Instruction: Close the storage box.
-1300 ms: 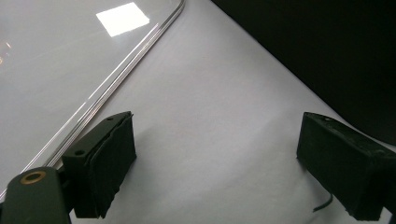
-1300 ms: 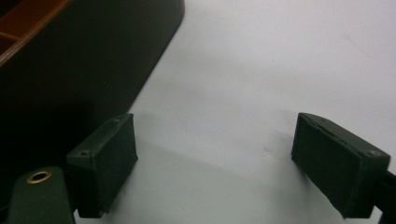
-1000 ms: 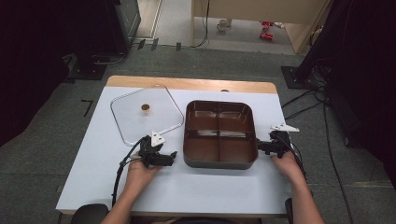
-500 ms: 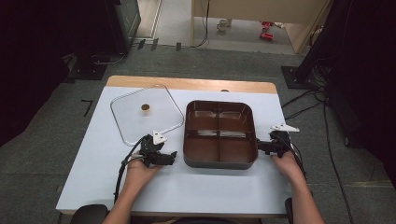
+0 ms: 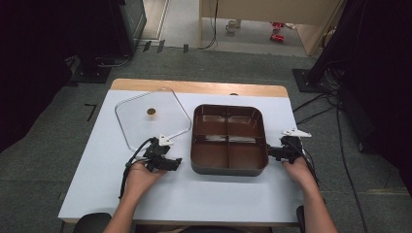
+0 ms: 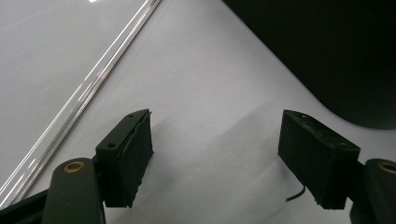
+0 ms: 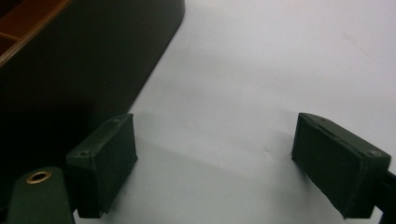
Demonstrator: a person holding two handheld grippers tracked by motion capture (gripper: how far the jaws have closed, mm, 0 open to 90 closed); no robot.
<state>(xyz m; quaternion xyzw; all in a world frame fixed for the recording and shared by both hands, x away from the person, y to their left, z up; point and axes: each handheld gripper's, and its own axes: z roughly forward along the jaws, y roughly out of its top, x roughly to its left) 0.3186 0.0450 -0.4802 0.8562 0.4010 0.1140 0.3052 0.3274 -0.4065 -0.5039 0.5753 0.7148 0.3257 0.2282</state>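
Between the two sets of fingers, the brown divided tray (image 5: 228, 140) is sitting flat on the white tabletop (image 5: 194, 194), with one gripper stationed at each of its short sides. The left gripper (image 5: 176, 163) is lying just off the tray's left wall; in the left gripper view its fingers (image 6: 133, 154) are standing apart over bare tabletop, nothing between them, and they have just been closing in from a wider gap. The dark tray corner is appearing beyond the far finger, apart from it, and the metal rim of the clear glass lid (image 5: 150, 116) is running past the outer side of the near finger. The right gripper (image 5: 270, 153) is resting close against the tray's right wall; in the right gripper view its fingers (image 7: 105, 163) are also standing apart and empty, with the tray's dark side wall just beyond the near finger, not touching either pad. This mirrored placement is judged to be preparation for a two-sided hold on the tray, one gripper per wall, so the tray can be moved level. The lid is lying flat beyond the left fingers, set aside so the four compartments are staying exposed. No brand, label or legible writing is appearing on the tray, lid or grippers.
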